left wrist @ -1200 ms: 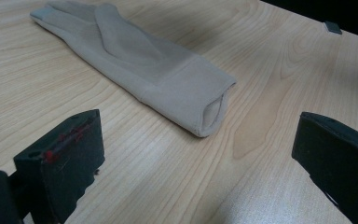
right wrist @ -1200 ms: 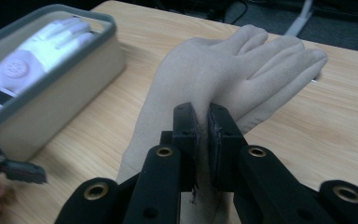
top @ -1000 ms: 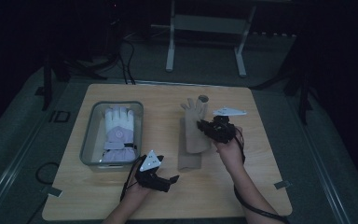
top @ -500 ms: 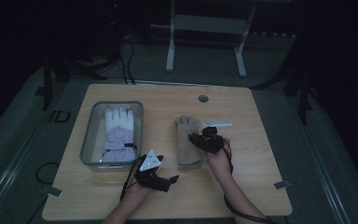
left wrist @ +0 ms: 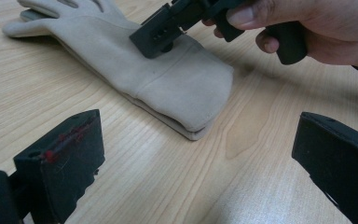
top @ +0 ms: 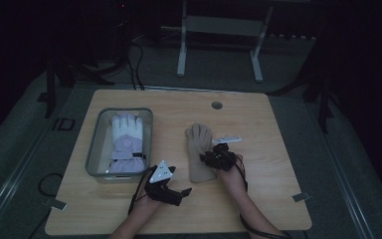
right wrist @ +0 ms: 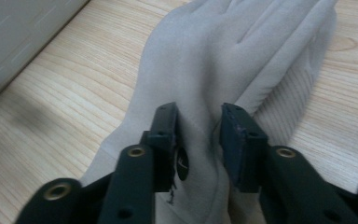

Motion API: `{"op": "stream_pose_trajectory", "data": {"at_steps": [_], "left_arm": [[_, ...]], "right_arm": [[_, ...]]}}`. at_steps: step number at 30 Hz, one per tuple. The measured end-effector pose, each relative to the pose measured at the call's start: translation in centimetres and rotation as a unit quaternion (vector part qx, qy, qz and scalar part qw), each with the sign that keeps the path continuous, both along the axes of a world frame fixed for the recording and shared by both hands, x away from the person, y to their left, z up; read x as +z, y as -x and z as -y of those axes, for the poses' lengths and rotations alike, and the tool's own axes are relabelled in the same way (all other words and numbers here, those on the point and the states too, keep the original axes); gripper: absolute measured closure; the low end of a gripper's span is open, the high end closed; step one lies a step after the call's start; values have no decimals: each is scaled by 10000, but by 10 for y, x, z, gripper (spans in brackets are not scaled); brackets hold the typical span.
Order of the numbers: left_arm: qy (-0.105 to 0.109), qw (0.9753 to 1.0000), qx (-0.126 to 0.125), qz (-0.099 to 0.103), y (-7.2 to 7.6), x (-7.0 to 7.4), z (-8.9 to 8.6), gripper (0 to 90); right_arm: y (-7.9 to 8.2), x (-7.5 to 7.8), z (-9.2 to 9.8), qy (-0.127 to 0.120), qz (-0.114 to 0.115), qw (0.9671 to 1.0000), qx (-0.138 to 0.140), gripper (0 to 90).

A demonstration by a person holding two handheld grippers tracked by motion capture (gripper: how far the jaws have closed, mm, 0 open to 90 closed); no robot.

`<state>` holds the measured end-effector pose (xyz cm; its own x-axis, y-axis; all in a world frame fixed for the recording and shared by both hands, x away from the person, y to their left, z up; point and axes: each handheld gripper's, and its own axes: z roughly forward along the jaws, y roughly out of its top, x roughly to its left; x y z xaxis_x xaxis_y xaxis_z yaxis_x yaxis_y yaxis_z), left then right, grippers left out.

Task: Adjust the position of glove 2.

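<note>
A beige glove (top: 199, 144) lies flat on the wooden table (top: 278, 149), fingers pointing away from me. My right gripper (top: 210, 158) rests on its cuff half, jaws nearly together with a fold of the glove (right wrist: 242, 51) pinched between them (right wrist: 199, 114). The left gripper view shows that gripper (left wrist: 156, 39) pressing on the glove (left wrist: 168, 79), held by a hand. My left gripper (top: 184, 191) sits near the front edge, left of the glove's cuff. Its jaws (left wrist: 196, 130) stand wide open with nothing between them.
A clear plastic bin (top: 93, 149) at the left of the table holds a white and purple glove (top: 127, 139). A small round hole (top: 217, 105) marks the table's far edge. Bare wood lies to the right of the beige glove.
My right gripper has pulled back toward me, and the beige glove has come with it, away from the far edge. The left gripper has stayed put.
</note>
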<state>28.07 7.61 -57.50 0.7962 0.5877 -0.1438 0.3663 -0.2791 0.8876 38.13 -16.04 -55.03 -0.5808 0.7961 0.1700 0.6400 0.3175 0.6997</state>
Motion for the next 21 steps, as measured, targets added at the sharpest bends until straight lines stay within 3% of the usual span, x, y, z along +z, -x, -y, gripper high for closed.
{"op": "stream_pose_trajectory", "data": {"at_steps": [10, 12, 14, 17, 19, 21], "left_arm": [[36, 10000, -28, 12, 0, 0, 1, 24], [22, 10000, -45, -1, 0, 0, 1, 24], [14, 10000, -46, -9, 0, 0, 1, 24], [0, 10000, -36, 17, 0, 0, 2, 24], [8, 10000, -36, 6, 0, 0, 2, 24], [8, 10000, -51, -6, 0, -1, 2, 24]], "right_arm": [[-3, 23, 20, -117, 181, 9989, 407, 149], [-6, 26, 24, -189, 145, 9985, 490, 150], [-8, 28, 27, -105, 233, 9978, 618, 184], [-12, 29, 32, -311, 336, 9957, 802, 186], [-15, 29, 35, -417, 227, 9957, 799, 187], [-19, 28, 34, -342, 52, 9970, 699, 108]]}}
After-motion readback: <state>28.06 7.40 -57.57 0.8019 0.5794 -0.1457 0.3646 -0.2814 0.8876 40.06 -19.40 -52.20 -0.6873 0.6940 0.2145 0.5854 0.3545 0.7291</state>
